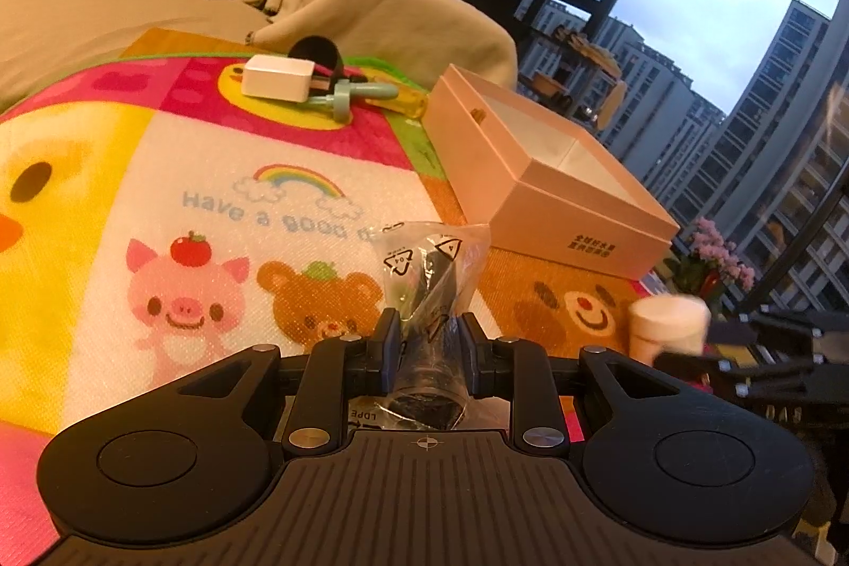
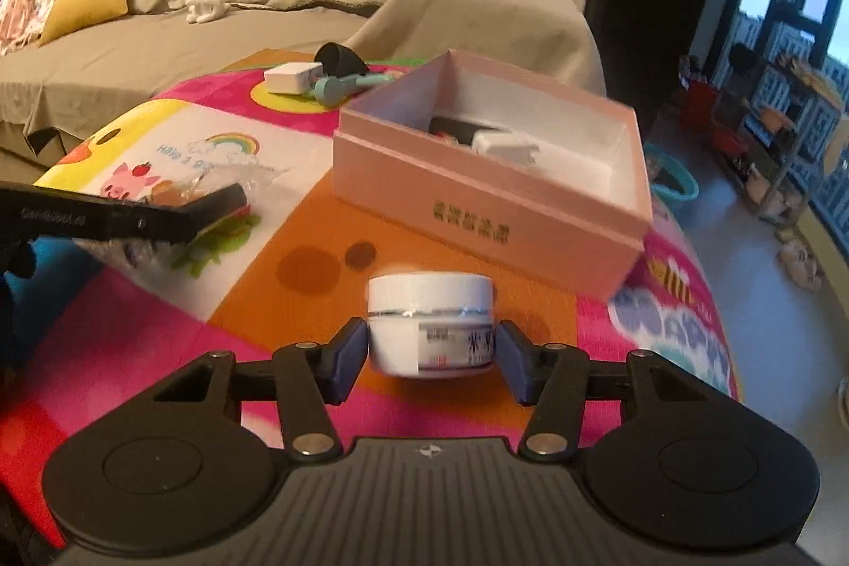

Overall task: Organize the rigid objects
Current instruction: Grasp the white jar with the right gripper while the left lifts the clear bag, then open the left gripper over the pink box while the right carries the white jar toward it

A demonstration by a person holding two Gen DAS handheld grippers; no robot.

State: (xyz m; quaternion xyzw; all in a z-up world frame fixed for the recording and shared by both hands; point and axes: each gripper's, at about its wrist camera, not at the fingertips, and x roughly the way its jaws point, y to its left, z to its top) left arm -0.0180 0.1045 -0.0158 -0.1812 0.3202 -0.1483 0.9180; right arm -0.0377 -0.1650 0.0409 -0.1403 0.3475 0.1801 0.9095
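A white jar [image 2: 430, 324] is held between the pads of the right gripper [image 2: 431, 354], the jaws pressed against its sides; it appears lifted just above the mat [image 2: 297, 412], though contact underneath cannot be confirmed. A dark part sealed in a clear bag [image 1: 430, 295] is clamped in the left gripper [image 1: 427, 343]. The pink box [image 2: 477, 216] lies ahead of the right gripper and slightly to its right, open at the top; from the left gripper it is seen ahead and to the right.

Several risks are judged likely. The jar is round and smooth and is gripped low on its body, so it could rotate or slip out if the squeeze is eased during the carry. The box wall could be struck by the jar if the approach is made too low, and the light box could be pushed across the mat. The bag is slack, so the part could slide inside it. Both grippers are near each other, so a collision over the box is possible.

Counted: one jar, one bag, one box. At least two items are seen inside the box, one white and one dark. Far ahead, a white adapter [image 1: 276, 77], a teal tool [image 1: 353, 99] and a black ring [image 1: 314, 51] are left in a cluster.
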